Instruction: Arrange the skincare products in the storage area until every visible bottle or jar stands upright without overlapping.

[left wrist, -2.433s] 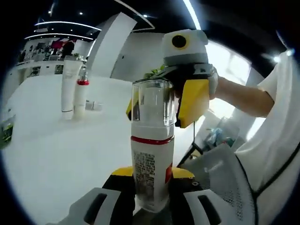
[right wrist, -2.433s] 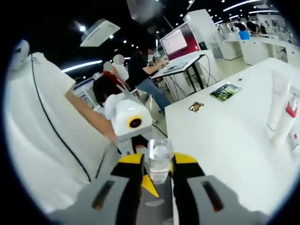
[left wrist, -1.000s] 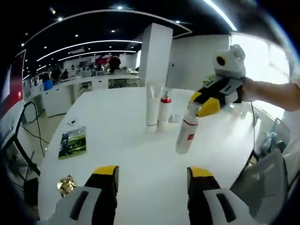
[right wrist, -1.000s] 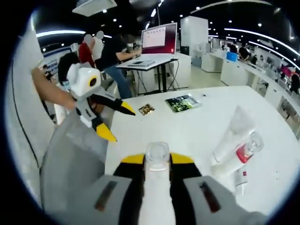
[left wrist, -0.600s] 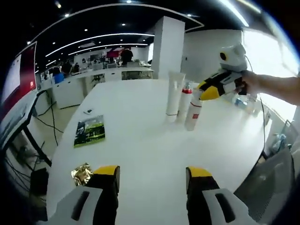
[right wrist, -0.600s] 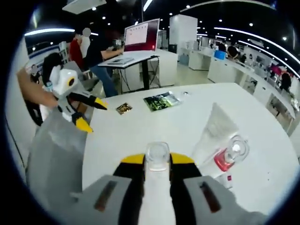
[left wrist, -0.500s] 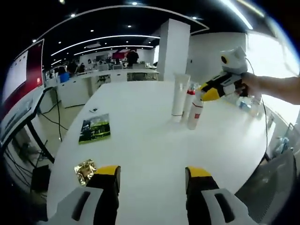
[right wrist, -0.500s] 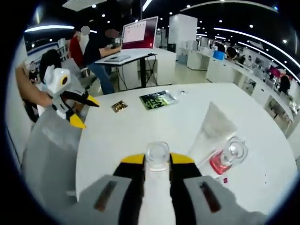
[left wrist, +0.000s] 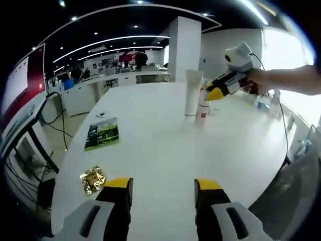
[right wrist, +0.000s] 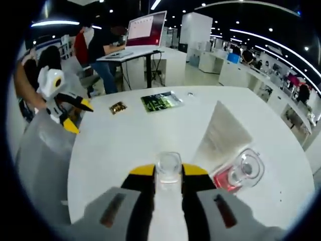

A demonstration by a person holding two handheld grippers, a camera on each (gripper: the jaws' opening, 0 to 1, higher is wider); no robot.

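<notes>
- Progress looks nearly complete: upper centre of the left gripper view, a white tube [left wrist: 192, 96] stands upright on the table [left wrist: 150, 150] with a red-collared bottle [right wrist: 239, 172] just beside it.
- Right hand-held gripper [left wrist: 213, 93] is clamped on the clear cap of a third bottle [left wrist: 202, 113], holding it upright against the pair; whether its base rests on the table cannot be told.
- Right gripper view shows that clear cap [right wrist: 168, 165] pinched between the yellow-tipped jaws, at lower centre.
- Left hand-held gripper [left wrist: 163, 187] hangs empty, jaws spread, at bottom centre, well apart from the group.
- Remaining, by judgement: seat the bottle, let go, confirm nothing overlaps.
- Green booklet [left wrist: 103, 134] and foil packet [left wrist: 93, 179] lie at left.
</notes>
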